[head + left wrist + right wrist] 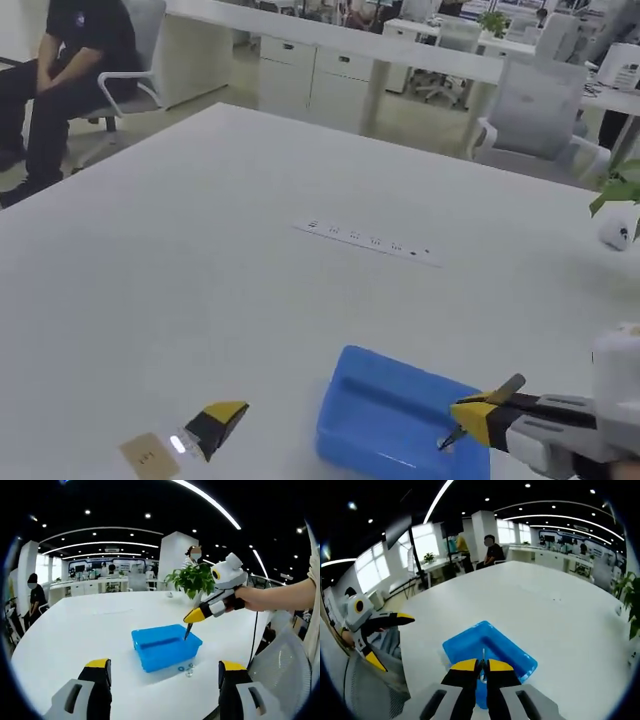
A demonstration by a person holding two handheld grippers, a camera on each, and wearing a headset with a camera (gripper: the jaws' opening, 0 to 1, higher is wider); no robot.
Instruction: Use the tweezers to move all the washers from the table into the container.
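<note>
- Plainly, a few small washers (185, 669) lie loose on the white worktop (75, 630), just ahead of the left hand-held gripper (165, 665) and a little toward its right jaw.
- They sit just beside the near corner of the blue container (160, 650), outside its wall.
- The tweezers (187, 631) jut from the right hand-held gripper (194, 615), with their tips angled down inside the container's rim on its far side from the left hand-held gripper. Whether the tips pinch a washer is too small to tell.
- The right hand-held gripper has its yellow-tipped jaws closed on the tweezers, and the thin metal shows between them in the right gripper view.
- The left hand-held gripper has its jaws spread wide and nothing between them. It is held low, with the container straight in front of it.
- A flat power strip (365, 240) lies on the worktop well beyond both hand-held grippers.
- A leafy plant (192, 580) stands behind the right hand-held gripper.
- A person (85, 40) sits on a chair past the worktop's far corner.
</note>
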